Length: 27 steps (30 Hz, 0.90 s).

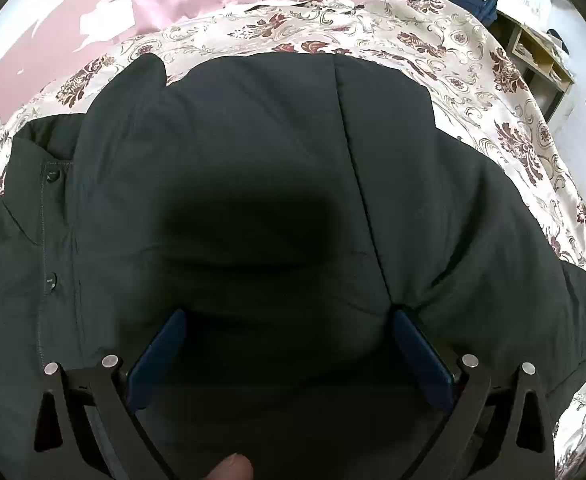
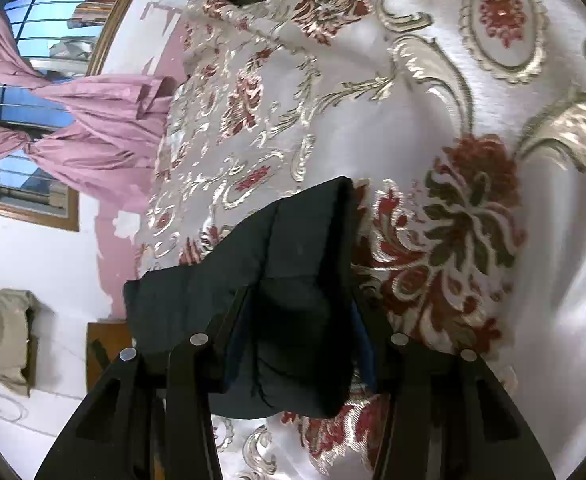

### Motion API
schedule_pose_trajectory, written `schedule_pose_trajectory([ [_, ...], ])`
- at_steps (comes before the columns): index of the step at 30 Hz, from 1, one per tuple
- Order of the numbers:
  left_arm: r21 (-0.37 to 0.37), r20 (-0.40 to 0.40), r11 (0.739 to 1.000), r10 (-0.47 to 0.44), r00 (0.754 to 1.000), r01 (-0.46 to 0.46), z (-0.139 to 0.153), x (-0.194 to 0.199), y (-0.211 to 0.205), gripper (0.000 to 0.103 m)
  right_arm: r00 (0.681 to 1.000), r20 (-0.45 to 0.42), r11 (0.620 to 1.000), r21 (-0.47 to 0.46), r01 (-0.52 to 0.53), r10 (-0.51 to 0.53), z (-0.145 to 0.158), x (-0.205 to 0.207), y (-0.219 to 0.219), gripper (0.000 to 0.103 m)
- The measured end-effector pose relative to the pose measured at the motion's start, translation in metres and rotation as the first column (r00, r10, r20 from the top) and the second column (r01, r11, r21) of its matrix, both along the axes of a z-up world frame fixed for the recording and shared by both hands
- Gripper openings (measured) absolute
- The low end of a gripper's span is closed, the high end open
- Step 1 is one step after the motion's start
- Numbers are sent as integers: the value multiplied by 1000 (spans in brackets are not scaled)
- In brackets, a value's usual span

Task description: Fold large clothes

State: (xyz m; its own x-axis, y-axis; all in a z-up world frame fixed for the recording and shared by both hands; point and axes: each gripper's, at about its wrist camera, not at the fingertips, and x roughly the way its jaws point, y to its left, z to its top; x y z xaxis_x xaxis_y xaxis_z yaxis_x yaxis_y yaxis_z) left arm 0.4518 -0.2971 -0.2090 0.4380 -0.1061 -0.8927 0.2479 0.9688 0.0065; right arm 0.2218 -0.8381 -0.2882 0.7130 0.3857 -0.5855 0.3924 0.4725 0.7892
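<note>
1. Jacket (image 1: 253,152) fills the left wrist view, a dark padded one lying flat on the floral bedspread (image 1: 493,80), its button placket (image 1: 51,228) running down the left edge of the frame.
2. Left gripper (image 1: 289,320) hangs low over the cloth, blue pads (image 1: 421,352) spread wide apart with nothing between them; a fingertip (image 1: 235,468) pokes in at the bottom edge.
3. Over in the right wrist view, the right gripper (image 2: 299,308) has a thick folded part of the jacket (image 2: 277,248) sitting between its two fingers, in the lower middle of the frame.
4. Those jaws look pressed on the padding from both sides, a blue pad (image 2: 367,352) peeking out on the right.
5. Bedspread (image 2: 413,100) spreads across the upper right there; a pink curtain (image 2: 93,120) and window (image 2: 33,20) sit at the upper left.
</note>
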Motion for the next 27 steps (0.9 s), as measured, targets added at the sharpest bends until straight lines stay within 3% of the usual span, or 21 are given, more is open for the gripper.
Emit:
schedule_pose_trajectory([
  [2,0,2,1000,-1,1000,1,0,0,0,103,999,-9,999,-29,-40,39,2,7,4,43],
  [6,-1,7,1000,2,1000,-2,0,0,-1,103,994,-71,987,-139,-87,77,18,18,11,20],
  [9,0,8,1000,6,1000,-6,0,0,-2,103,995,-48,973,-211,-98,89,50,22,19,15],
  [15,12,13,1000,24,1000,-25,-1,1,-3,103,983,103,957,-264,-121,152,135,26,43,13],
  [23,-30,21,998,57,998,-57,11,-4,7,103,931,254,934,-310,-180,263,256,53,110,13],
  [27,-25,50,999,37,998,-36,25,-17,23,103,895,289,907,-353,-231,340,297,68,157,13],
])
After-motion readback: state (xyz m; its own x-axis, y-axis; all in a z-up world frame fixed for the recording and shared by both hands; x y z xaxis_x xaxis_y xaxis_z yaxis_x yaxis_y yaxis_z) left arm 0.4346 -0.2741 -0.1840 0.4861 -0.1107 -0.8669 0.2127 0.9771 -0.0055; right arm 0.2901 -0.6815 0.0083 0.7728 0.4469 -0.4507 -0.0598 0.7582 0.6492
